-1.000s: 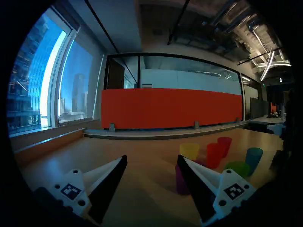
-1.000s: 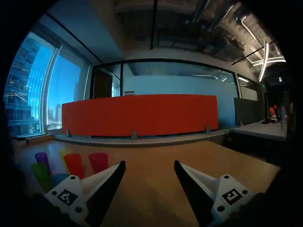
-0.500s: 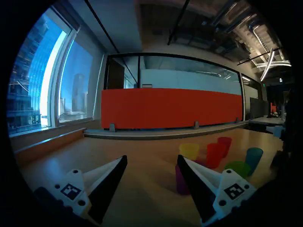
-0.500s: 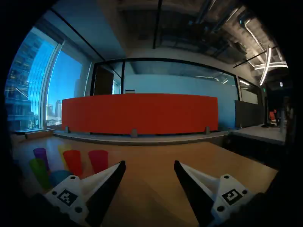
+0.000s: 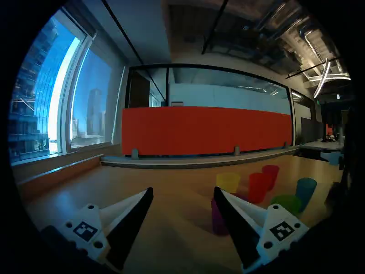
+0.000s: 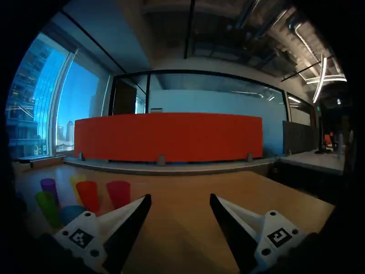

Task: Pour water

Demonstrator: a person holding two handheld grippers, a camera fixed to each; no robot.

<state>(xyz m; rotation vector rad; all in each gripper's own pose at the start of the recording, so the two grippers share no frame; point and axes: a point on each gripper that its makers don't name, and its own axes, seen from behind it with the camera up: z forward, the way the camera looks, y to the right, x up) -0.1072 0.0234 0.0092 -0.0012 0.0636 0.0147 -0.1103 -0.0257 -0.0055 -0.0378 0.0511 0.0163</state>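
Several coloured plastic cups stand together on the wooden table (image 5: pixel 173 192). In the left gripper view they are to the right: a purple cup (image 5: pixel 218 217) partly behind my right finger, a yellow cup (image 5: pixel 227 181), an orange cup (image 5: pixel 258 186), a red cup (image 5: pixel 271 175), a green cup (image 5: pixel 285 203) and a blue cup (image 5: pixel 305 192). My left gripper (image 5: pixel 182 194) is open and holds nothing. In the right gripper view the cups sit at the left: purple cup (image 6: pixel 49 187), green cup (image 6: pixel 45 206), orange cup (image 6: pixel 88 195), red cup (image 6: pixel 118 192), blue cup (image 6: pixel 71 213). My right gripper (image 6: pixel 180 198) is open and holds nothing.
A long orange partition (image 5: pixel 205 130) runs along the table's far edge. Tall windows (image 5: pixel 50 109) line the left side. Another desk (image 6: pixel 315 162) stands off to the right, past the table's edge.
The right gripper view has shifted a little, so the cups sit slightly higher and further right in it than a second ago. The left gripper has stayed still. Both grippers remain open.
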